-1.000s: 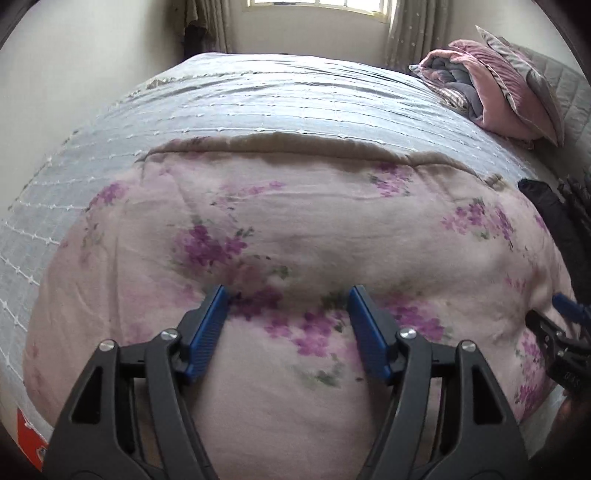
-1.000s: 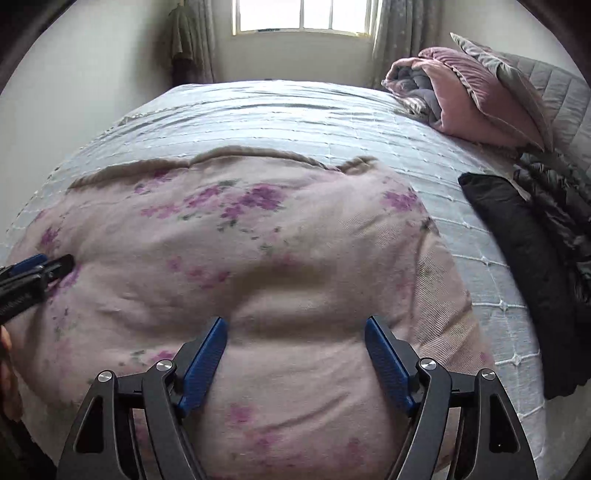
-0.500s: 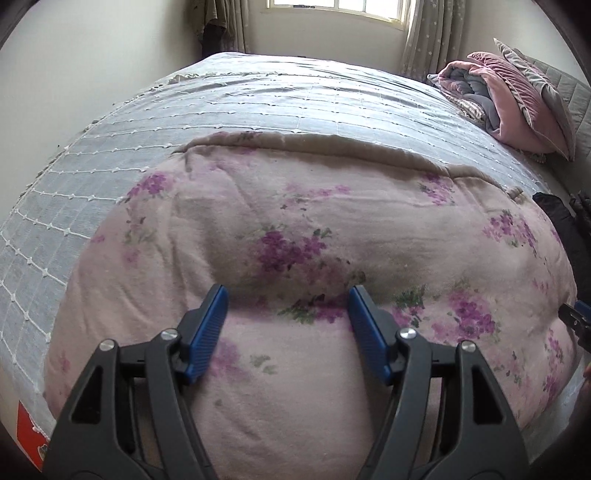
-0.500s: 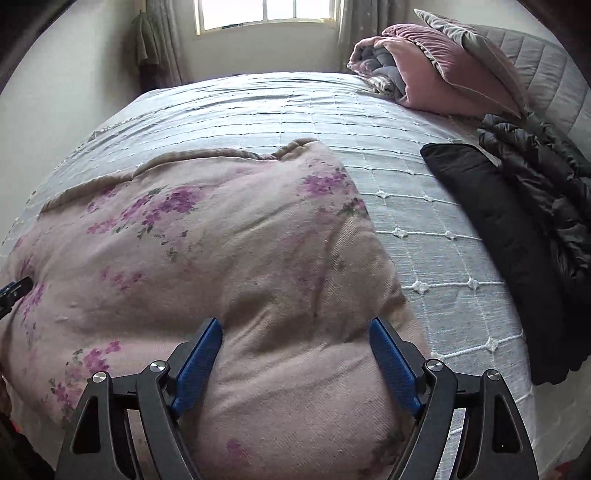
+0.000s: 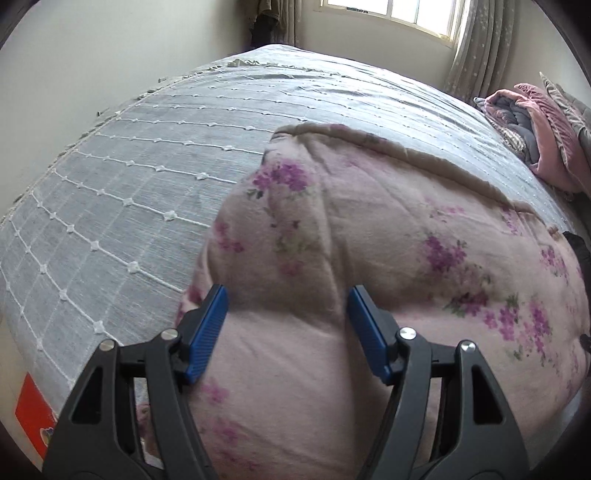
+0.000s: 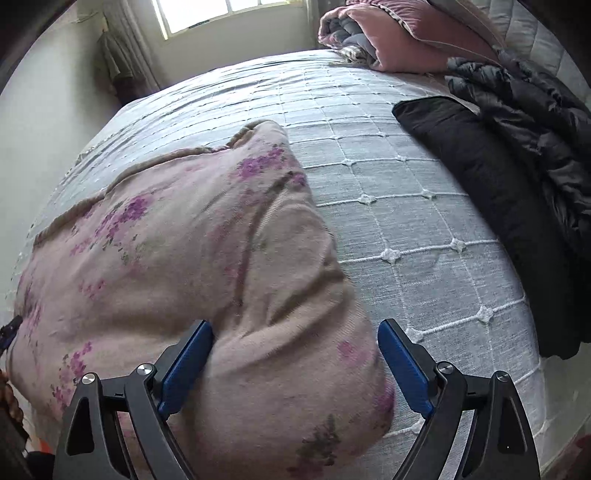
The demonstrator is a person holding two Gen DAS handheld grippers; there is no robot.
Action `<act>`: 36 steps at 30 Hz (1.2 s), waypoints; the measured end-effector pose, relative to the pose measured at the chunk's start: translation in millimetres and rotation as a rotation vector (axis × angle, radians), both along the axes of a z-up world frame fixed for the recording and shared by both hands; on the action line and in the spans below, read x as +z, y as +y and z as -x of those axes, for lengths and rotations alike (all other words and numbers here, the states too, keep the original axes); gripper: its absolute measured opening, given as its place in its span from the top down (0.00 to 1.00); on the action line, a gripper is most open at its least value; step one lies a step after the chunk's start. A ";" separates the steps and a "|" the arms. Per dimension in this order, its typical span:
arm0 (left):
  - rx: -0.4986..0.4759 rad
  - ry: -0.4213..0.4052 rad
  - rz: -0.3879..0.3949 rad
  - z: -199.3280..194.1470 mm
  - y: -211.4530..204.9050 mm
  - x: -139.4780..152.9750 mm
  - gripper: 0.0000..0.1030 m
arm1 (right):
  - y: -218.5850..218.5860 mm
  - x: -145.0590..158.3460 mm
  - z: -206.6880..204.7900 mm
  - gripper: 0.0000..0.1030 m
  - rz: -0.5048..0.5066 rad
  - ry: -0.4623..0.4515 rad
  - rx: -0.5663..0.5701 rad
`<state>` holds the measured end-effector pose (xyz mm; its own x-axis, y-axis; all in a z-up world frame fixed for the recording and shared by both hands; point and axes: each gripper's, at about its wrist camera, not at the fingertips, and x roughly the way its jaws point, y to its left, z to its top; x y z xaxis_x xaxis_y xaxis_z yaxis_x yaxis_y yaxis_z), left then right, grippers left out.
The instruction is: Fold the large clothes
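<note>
Soft daylight enters from the window [image 5: 417, 18] at the far wall, blown out to white glare in both views. The bed [image 5: 147, 177] is evenly, mildly lit with faint shadows in fabric folds. Fisheye bending bulges everything, corners vignette to black, and detail softens slightly toward the edges.

My jaws are matt black plastic with ribbed blue pads [image 5: 207, 332]. The pink flowered garment [image 5: 369, 258] looks soft, fuzzy cloth. The bedspread [image 6: 388, 184] is woven grey cloth with raised white stitching.
</note>
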<state>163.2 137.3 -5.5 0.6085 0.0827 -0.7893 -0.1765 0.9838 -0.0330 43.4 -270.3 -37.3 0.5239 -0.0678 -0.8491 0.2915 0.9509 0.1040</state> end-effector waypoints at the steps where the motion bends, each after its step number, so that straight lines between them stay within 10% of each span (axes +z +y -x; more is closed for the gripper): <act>1: 0.005 0.003 -0.010 0.3 1.8 -1.6 0.33 | -5.8 -1.4 1.6 0.11 -0.016 0.005 -0.012; 6: 0.049 0.015 -0.006 0.1 20.3 -1.1 0.33 | -9.8 -6.0 6.6 0.11 -0.042 0.023 -0.008; 13: 0.125 0.079 0.314 3.5 76.8 -11.9 0.27 | -18.3 -3.5 10.4 0.11 -0.080 0.016 -0.021; 17: 0.114 0.105 0.462 7.6 93.3 -16.2 0.27 | -35.8 3.8 19.4 0.11 -0.376 -0.076 0.008; 36: 0.056 0.214 0.744 29.2 102.4 -36.3 0.25 | -60.5 -55.8 66.5 0.11 -0.811 -0.041 -0.137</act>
